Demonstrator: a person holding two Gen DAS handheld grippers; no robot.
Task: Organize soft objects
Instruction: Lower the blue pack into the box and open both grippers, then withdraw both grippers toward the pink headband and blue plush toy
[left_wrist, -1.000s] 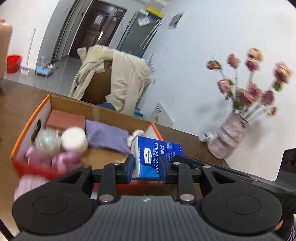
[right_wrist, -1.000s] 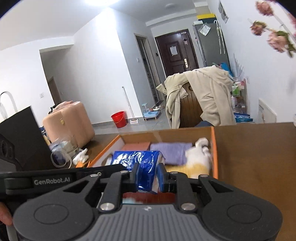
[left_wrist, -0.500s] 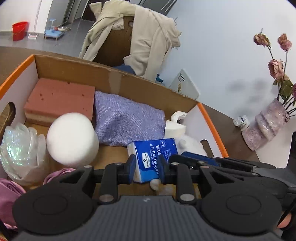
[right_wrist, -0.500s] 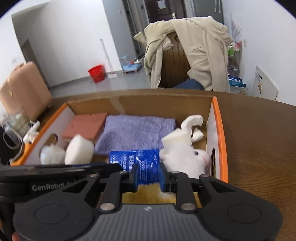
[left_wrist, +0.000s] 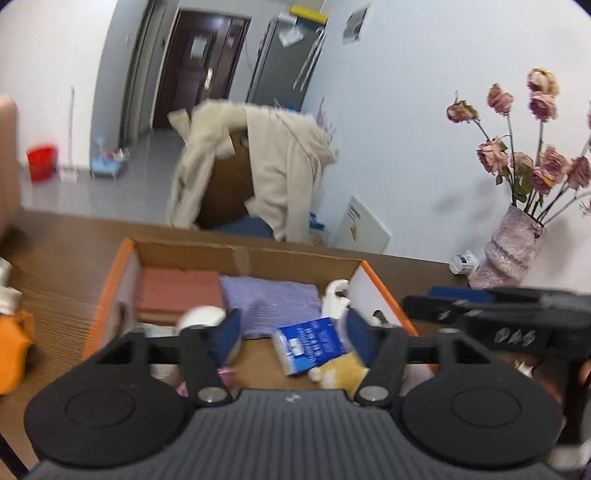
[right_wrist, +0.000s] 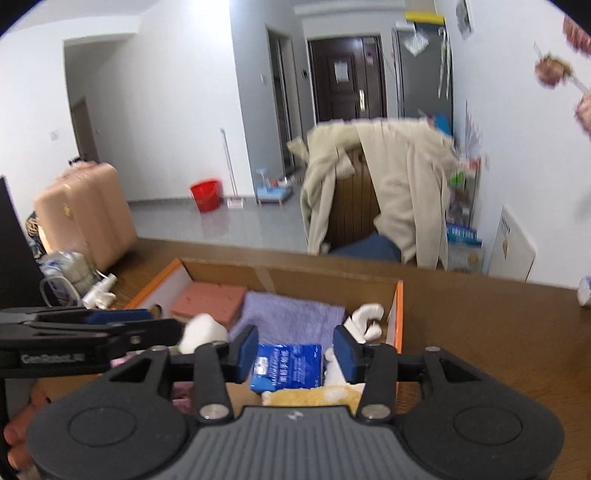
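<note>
A blue tissue pack lies inside the orange-edged cardboard box, on a yellow plush. It also shows in the right wrist view. My left gripper is open above it, touching nothing. My right gripper is open too, just above the pack. In the box are a pink sponge, a purple cloth, a white foam ball and a white plush.
The box stands on a brown wooden table. A vase of dried flowers and a small white bottle stand at the back right. A chair with a beige coat is behind the table. Cables and clutter lie at the left.
Both grippers have let go of the blue tissue pack, opened, and pulled back upward. The pack now lies in the box.
</note>
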